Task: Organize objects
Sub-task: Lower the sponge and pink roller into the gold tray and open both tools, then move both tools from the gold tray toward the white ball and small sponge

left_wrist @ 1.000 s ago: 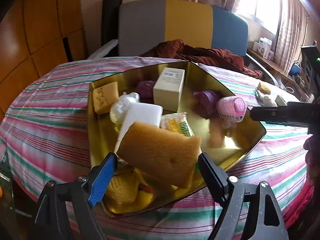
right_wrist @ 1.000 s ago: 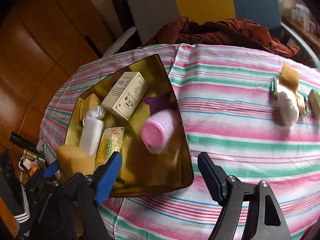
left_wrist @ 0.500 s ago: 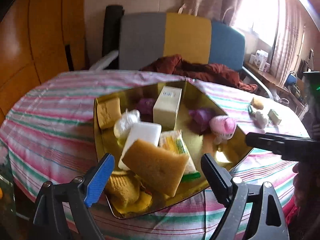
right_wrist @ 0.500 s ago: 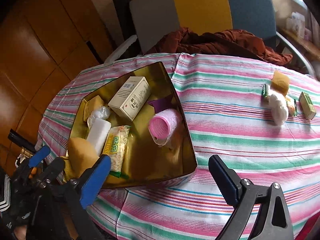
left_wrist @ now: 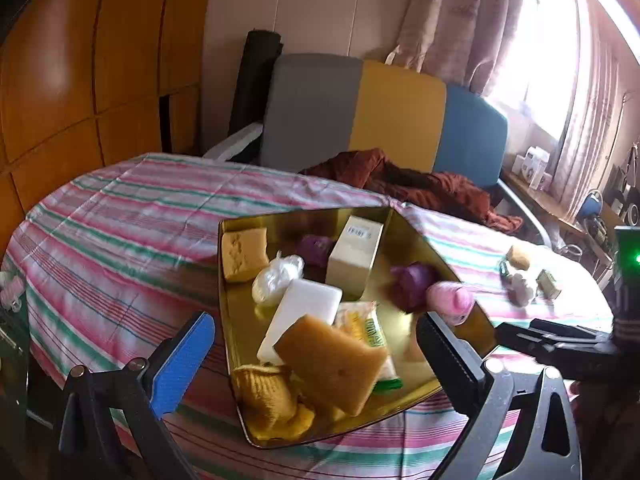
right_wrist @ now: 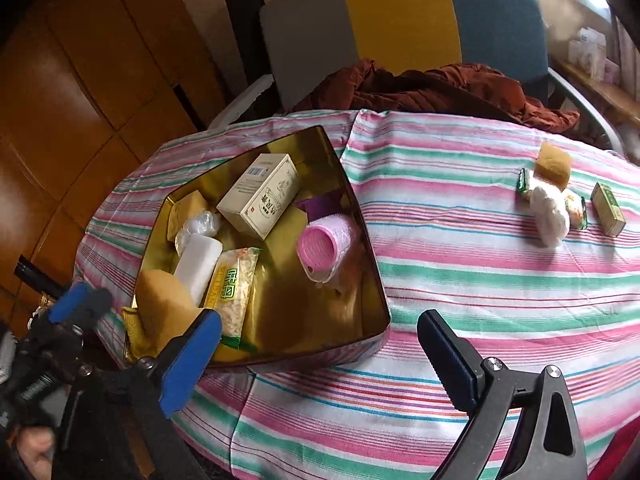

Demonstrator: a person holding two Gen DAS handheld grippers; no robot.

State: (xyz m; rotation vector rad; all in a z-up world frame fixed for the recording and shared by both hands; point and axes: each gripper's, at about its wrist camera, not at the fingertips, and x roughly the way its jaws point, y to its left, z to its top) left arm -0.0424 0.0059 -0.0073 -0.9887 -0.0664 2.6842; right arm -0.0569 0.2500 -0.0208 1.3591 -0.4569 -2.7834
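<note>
With the sponge [left_wrist: 332,362] lying loose in the gold tin [left_wrist: 416,240], the left claw [left_wrist: 316,350] has just been opening and, like the right claw [right_wrist: 320,346], gapes empty, so next comes fetching the small items [right_wrist: 554,200] far across the tabletop [right_wrist: 440,280].

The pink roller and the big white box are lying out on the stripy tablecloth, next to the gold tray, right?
Not quite. The pink roller and the big white box are lying inside the gold tray, not out on the stripy tablecloth. The right wrist view shows it.
</note>
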